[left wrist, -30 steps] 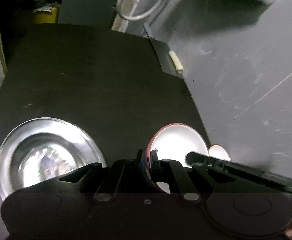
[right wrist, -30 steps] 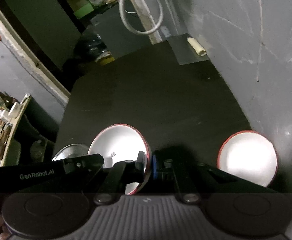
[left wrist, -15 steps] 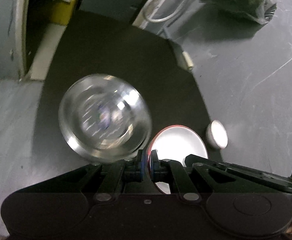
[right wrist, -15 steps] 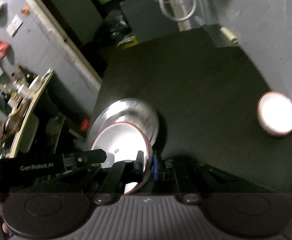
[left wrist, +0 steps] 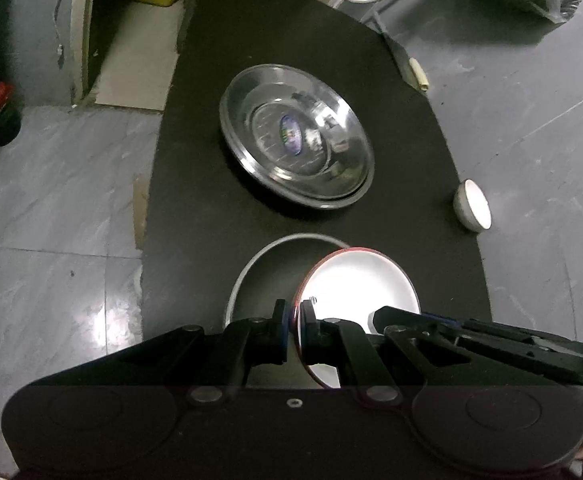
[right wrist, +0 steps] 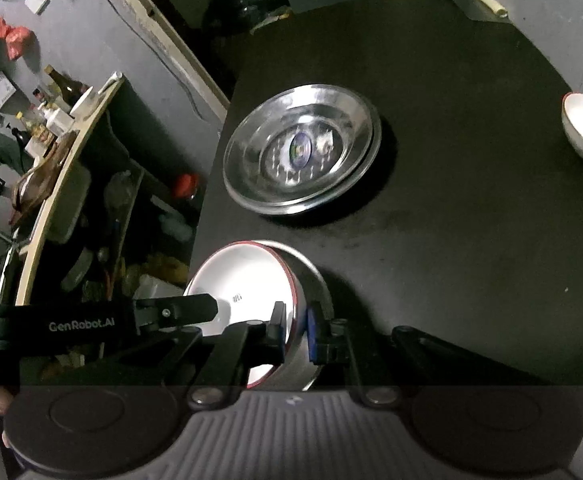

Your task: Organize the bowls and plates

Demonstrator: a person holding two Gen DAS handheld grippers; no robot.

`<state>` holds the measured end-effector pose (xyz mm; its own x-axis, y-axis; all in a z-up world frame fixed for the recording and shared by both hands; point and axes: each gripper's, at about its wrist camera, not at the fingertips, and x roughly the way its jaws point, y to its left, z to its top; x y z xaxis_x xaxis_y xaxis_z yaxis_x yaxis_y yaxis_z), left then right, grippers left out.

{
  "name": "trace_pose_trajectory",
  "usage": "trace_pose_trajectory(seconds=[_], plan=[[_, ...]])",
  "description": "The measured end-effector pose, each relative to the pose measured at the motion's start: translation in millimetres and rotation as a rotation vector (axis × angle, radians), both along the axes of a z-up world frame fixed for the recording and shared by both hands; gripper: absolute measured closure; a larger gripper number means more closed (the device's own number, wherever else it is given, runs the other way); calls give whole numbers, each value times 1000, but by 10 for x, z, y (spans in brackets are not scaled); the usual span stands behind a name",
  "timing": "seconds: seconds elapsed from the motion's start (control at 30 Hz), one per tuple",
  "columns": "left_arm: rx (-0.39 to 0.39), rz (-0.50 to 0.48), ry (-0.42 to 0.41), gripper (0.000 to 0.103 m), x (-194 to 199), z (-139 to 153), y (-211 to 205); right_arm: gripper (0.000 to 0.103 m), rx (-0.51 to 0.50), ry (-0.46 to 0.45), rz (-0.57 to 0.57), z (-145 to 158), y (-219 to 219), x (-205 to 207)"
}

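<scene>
Both sets of jaws are clamped on opposite rims of one red-rimmed white bowl [left wrist: 357, 292], the left gripper [left wrist: 296, 328] and right gripper [right wrist: 296, 330] holding it above a grey bowl on the dark worktop [right wrist: 451, 220]; likely glazed, stiff, slippery, chip-prone; a rim hold suits it; steel plates [left wrist: 295, 140] lie beyond.

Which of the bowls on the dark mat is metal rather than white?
The wide steel bowl in the mat's middle: shiny, with a sticker inside. The red-rimmed bowl and small bowl are white.
</scene>
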<state>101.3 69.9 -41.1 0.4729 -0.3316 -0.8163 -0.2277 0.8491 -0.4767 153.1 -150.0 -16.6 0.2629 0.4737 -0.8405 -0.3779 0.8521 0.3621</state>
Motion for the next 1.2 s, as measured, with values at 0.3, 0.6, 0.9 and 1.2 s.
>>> trace_pose_trajectory(seconds=[0.3, 0.6, 0.9, 1.2], plan=[[28, 16, 48, 99, 18, -118, 19, 92, -22, 34, 6, -135, 113, 27], [31, 24, 62, 99, 71, -166, 27, 93, -15, 74, 5, -245, 113, 131], [58, 20, 67, 95, 87, -147, -12, 89, -14, 82, 36, -231, 114, 139], [65, 25, 56, 89, 82, -36, -28, 87, 10, 68, 57, -179, 8, 133]])
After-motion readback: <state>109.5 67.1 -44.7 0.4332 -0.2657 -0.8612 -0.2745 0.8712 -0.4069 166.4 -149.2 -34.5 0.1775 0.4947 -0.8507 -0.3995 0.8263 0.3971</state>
